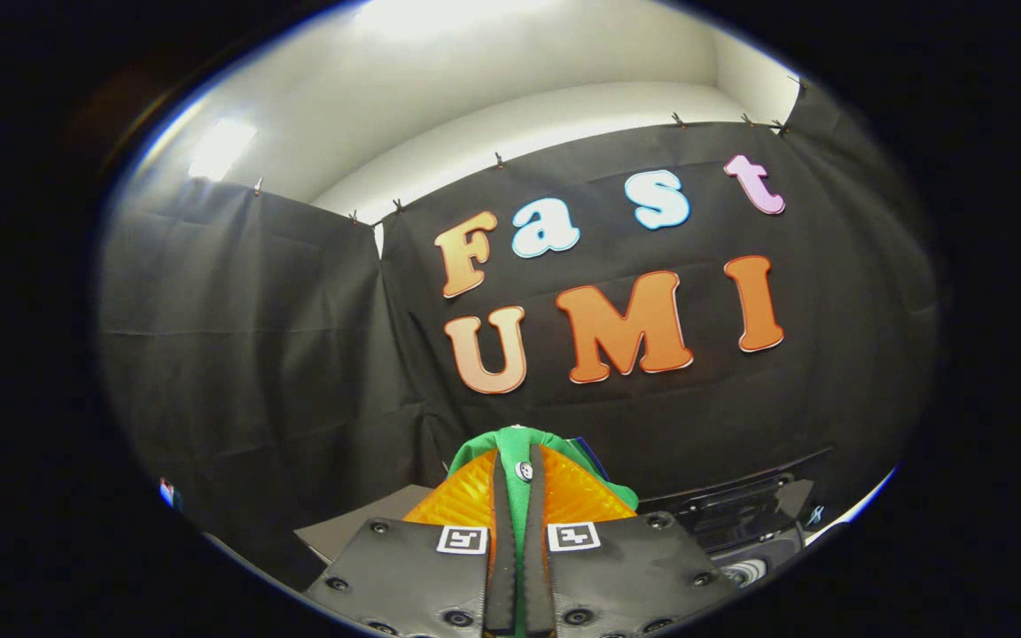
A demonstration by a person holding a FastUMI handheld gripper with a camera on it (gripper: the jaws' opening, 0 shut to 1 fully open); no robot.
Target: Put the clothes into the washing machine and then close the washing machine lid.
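gripper (518,496): fingers pressed almost together, pinching the green cloth between them
cloth (515,443): green garment, clamped in the narrow gap between both fingers; it bunches up over the fingertips and spills a little to the right side; a small round button or snap sits on it near the tips
blue bit (588,450): sliver of blue fabric just behind the green, right of the tips; can't tell if it's a separate garment
washer (741,523): dark machine below and to the right of the fingers, well apart from the cloth; a round ribbed part shows at its lower end; can't tell the lid state
box (360,532): grey-brown flat surface just left of the fingers, low down
wall (253,354): black cloth, clipped along its top edge, beyond the fingers
ceiling (475,89): white, lit, above the wall
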